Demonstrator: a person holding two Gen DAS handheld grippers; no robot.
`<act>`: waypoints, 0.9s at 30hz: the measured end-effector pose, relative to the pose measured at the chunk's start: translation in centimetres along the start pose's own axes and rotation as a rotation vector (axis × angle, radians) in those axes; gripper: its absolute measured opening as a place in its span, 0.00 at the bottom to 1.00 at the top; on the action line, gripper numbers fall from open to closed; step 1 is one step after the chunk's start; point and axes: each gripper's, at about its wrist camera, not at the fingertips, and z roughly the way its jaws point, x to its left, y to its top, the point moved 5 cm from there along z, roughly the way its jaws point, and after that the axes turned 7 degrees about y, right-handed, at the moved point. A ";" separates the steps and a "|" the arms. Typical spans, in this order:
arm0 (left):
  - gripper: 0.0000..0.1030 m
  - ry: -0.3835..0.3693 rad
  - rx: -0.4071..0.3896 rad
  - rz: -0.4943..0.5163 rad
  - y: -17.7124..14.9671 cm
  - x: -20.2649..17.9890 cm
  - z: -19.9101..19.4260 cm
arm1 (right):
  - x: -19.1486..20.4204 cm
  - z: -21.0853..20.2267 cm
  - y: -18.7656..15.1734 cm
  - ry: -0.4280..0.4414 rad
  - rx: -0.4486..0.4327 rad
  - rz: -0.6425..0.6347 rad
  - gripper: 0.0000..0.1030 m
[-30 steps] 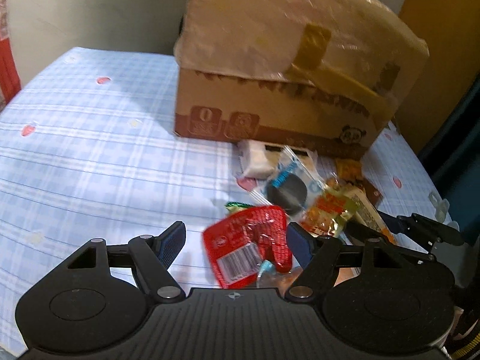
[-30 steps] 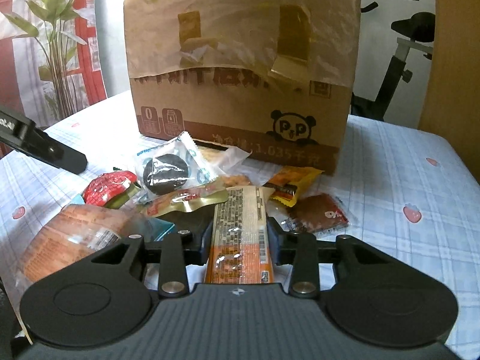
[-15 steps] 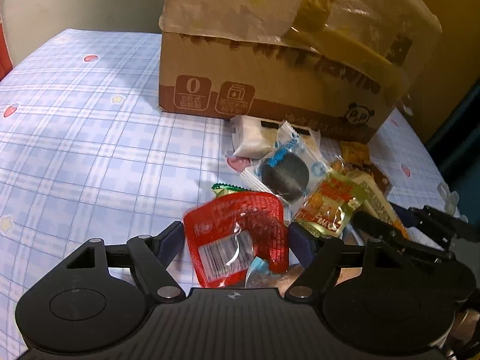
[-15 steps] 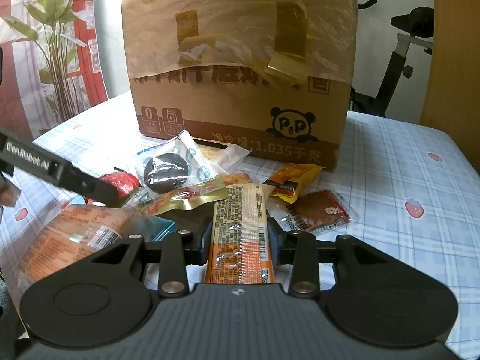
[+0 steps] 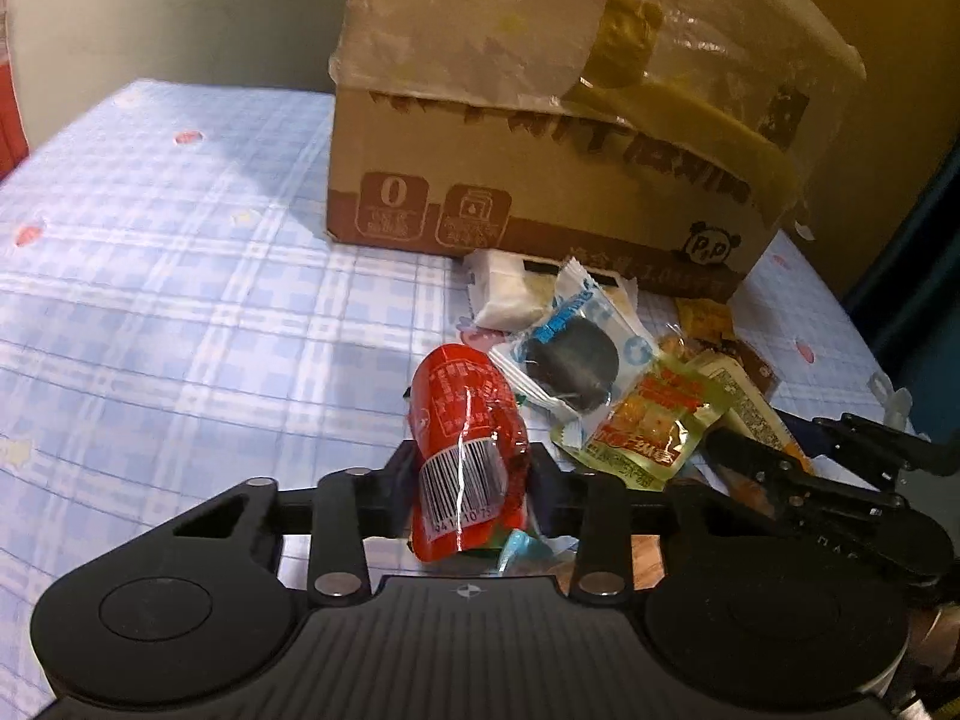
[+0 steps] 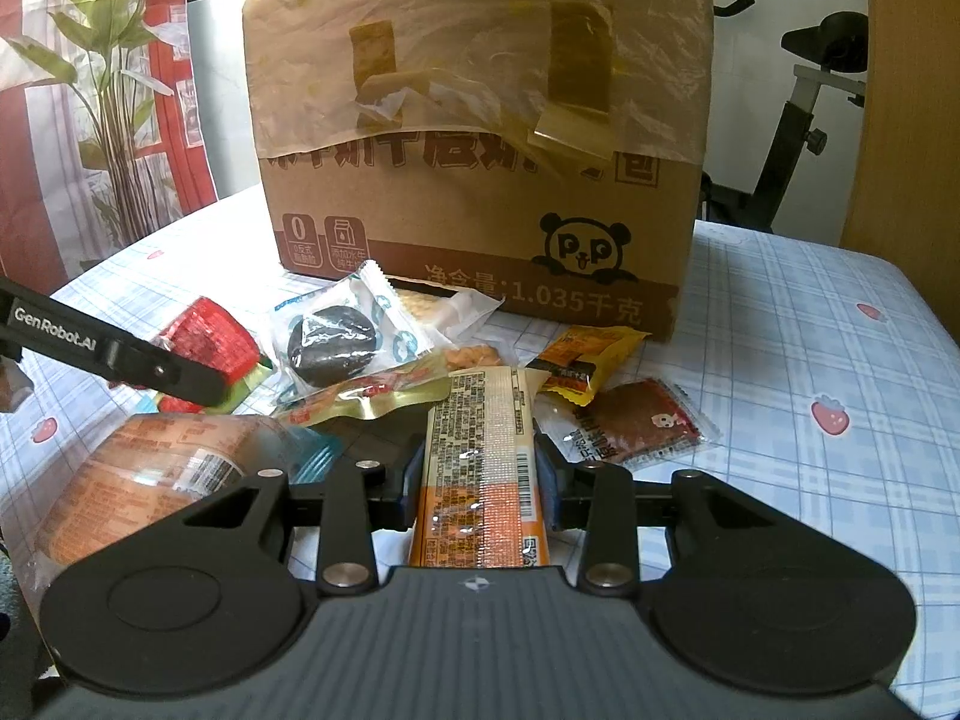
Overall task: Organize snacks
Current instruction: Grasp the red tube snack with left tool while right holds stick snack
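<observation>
I find my left gripper point(image 5: 468, 489) just closed, pinching the red snack packet point(image 5: 465, 438); my right gripper point(image 6: 480, 480) clamps the orange bar wrapper point(image 6: 480, 462).

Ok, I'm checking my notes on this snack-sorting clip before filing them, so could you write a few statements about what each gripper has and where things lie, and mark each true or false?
1. The left gripper is shut on the red packet. True; its jaws have just been closing on it.
2. The right gripper is empty. False: it is shut on the long orange-and-cream bar.
3. The dark round cookie in its clear wrapper lies inside the cardboard box. False: it lies on the checked cloth in front of the box.
4. The box top is covered with plastic film and tape. True.
5. A yellow packet lies beside the box's front. True.
</observation>
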 end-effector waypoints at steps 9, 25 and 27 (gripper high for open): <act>0.24 0.009 -0.065 -0.023 0.6 1.0 -1.8 | 0.0 0.0 0.0 0.002 -0.001 0.002 0.38; 0.20 0.032 -0.139 -0.053 1.3 2.7 -4.2 | -0.7 -1.0 0.1 -0.048 -0.024 0.045 0.37; 0.20 0.031 -0.146 -0.044 1.5 2.6 -4.5 | -0.9 -1.6 0.3 -0.048 -0.036 0.063 0.37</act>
